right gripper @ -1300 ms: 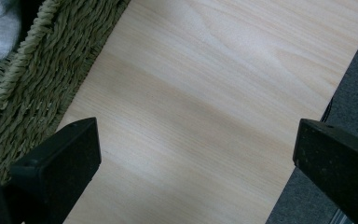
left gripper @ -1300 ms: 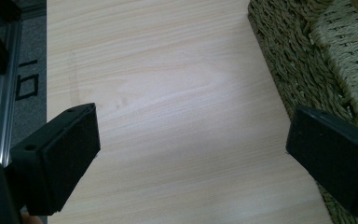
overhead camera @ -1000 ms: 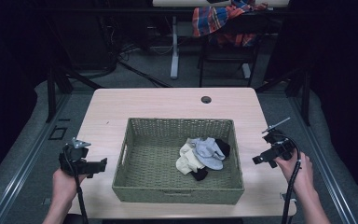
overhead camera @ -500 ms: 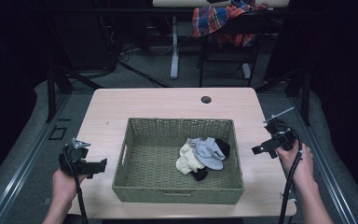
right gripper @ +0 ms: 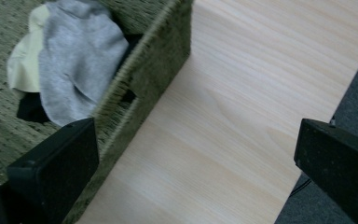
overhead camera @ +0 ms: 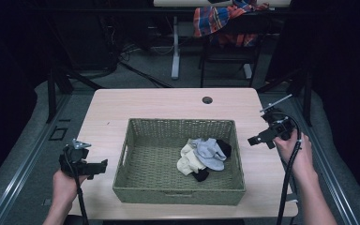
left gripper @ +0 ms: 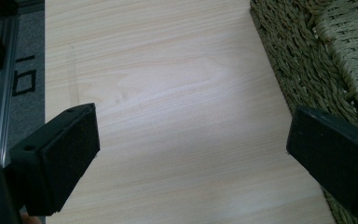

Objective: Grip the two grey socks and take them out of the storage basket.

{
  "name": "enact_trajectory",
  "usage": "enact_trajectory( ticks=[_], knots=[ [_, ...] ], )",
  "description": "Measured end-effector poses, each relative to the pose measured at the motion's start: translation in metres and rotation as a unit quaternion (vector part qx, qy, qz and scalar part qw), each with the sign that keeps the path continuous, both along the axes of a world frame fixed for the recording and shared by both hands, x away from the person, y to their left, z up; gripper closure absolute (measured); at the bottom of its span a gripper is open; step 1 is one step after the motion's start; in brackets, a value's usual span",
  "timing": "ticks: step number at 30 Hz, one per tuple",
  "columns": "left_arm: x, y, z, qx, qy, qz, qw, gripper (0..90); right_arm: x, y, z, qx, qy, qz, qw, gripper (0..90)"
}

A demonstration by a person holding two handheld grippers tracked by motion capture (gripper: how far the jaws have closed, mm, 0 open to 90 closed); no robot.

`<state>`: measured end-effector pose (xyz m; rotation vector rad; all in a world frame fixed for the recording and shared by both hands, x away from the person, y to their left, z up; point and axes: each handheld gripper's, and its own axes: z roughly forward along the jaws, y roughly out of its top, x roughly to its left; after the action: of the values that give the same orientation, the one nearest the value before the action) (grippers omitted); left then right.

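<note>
A green woven basket [overhead camera: 136, 183] stands in the middle of the light wooden table [overhead camera: 159, 105]. Inside it, at the right, lies a small heap of socks [overhead camera: 204, 153]: grey, cream and black. In the right gripper view the grey sock [right gripper: 74, 60] lies just past the basket's wall [right gripper: 154, 70]. My right gripper [overhead camera: 258, 139] hovers above the table to the right of the basket, open and empty. My left gripper [overhead camera: 98, 167] is held at the table's left front edge, left of the basket [left gripper: 307, 60], open with bare table between its jaws.
A round cable hole [overhead camera: 207, 100] sits near the table's far edge. Beyond the table stand chair and desk legs, and a plaid cloth [overhead camera: 225, 21] hangs over a chair. Dark floor and a metal rail [left gripper: 0, 93] run along the left side.
My right gripper has risen and moved a little farther back along the basket's right side. The left gripper has stayed put, and the socks lie as before.
</note>
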<state>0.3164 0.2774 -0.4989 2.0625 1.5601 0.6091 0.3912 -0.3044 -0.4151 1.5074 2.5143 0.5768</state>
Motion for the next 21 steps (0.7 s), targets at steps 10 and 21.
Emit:
enact_trajectory(
  ticks=[10,21],
  knots=[
    [0.0,-0.001,0.0,0.001,0.001,0.0,1.0,2.6,0.006,0.043,0.024,0.005,0.009,0.057,0.9983,0.0],
    [0.0,0.0,0.0,0.001,0.002,-0.001,1.0,2.6,0.016,0.086,0.024,-0.005,0.029,0.097,0.9948,0.0]
  ],
)
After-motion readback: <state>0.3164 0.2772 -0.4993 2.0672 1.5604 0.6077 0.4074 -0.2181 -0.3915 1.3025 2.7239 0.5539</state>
